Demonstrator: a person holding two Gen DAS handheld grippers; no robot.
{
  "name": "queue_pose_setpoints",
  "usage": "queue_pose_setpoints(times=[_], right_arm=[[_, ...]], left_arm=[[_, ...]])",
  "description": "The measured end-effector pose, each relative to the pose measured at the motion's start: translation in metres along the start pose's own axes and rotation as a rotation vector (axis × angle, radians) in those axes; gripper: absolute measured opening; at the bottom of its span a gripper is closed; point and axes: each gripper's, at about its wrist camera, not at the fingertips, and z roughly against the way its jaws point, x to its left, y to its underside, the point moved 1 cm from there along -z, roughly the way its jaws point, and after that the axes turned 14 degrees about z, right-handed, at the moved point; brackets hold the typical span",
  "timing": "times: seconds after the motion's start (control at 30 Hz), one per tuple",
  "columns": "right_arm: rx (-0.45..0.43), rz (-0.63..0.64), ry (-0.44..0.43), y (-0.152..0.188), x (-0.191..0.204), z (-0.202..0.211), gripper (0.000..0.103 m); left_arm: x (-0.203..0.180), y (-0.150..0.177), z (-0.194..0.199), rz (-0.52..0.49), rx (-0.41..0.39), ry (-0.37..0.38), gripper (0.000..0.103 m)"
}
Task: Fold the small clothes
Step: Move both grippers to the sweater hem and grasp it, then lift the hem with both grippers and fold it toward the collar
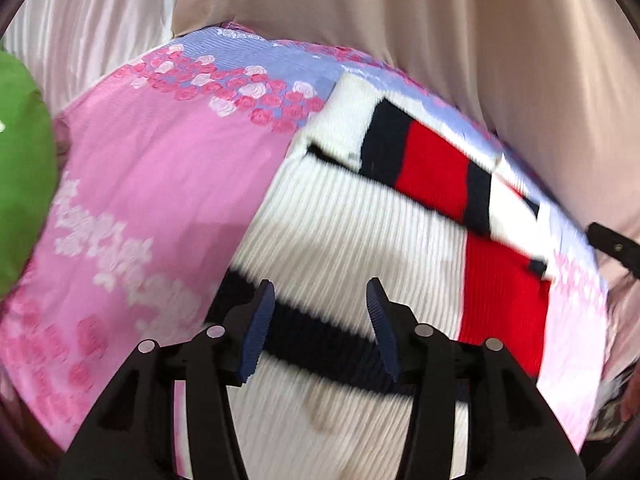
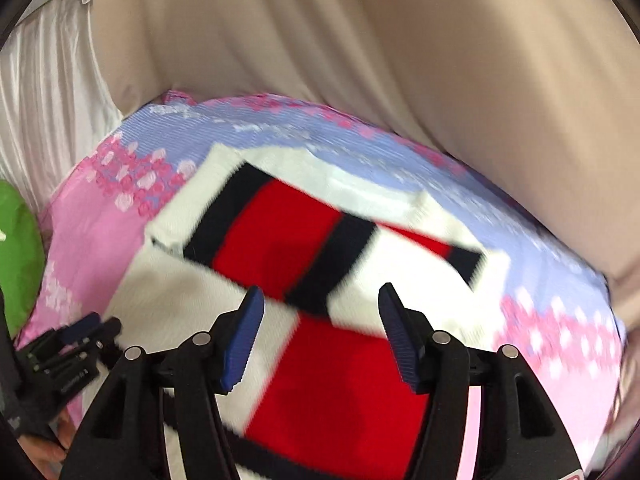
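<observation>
1. Left wrist view, far left: a green object (image 1: 20, 184) bulges in at the edge, next to the pink part of a floral bedspread (image 1: 152, 184) in pink and lilac.
2. Middle: a small knitted sweater (image 1: 340, 240), white ribbed with navy and red blocks, lies flat on the bedspread, one sleeve folded across its upper part.
3. The left gripper (image 1: 322, 326) hangs above the sweater's navy stripe, its blue pads parted, nothing between them and not touching the knit.
4. Far right: a dark tip of the other tool (image 1: 612, 246) pokes in beyond the sweater's red block. Beige draped cloth (image 1: 440, 40) hangs behind the bed.
5. Right wrist view, left edge: the green object (image 2: 18, 256) again, and below it the left gripper (image 2: 86, 332), just over the sweater's white side.
6. Centre: the sweater (image 2: 320, 240) with both sleeves crossed over its chest.
7. The right gripper (image 2: 322, 334) stands over the red panel, fingers released, empty.
8. Right: lilac bedspread (image 2: 540, 248) with pink roses, then the beige cloth (image 2: 400, 60).
</observation>
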Motion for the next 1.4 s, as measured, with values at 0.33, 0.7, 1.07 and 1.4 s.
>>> queue_pose_setpoints(times=[0.33,0.7,1.07,1.4], right_arm=[[0.060,-0.143,0.019,0.107,0.007,0.048,0.062],[0.336,-0.361,-0.093,0.252,0.012,0.018,0.068],[0.395,-0.489,-0.241,0.298,0.027,-0.002,0.070],[0.343,-0.451,-0.266,0.300,0.039,0.000,0.013]], left_arm=[[0.049,0.056,0.012,-0.027,0.123,-0.055,0.047],[0.101,0.092,0.010,0.123,0.299,0.016,0.057],[0.126,0.088,0.021,0.253,0.264,0.004,0.062],[0.108,0.099,0.013,0.181,0.342,0.113,0.011]])
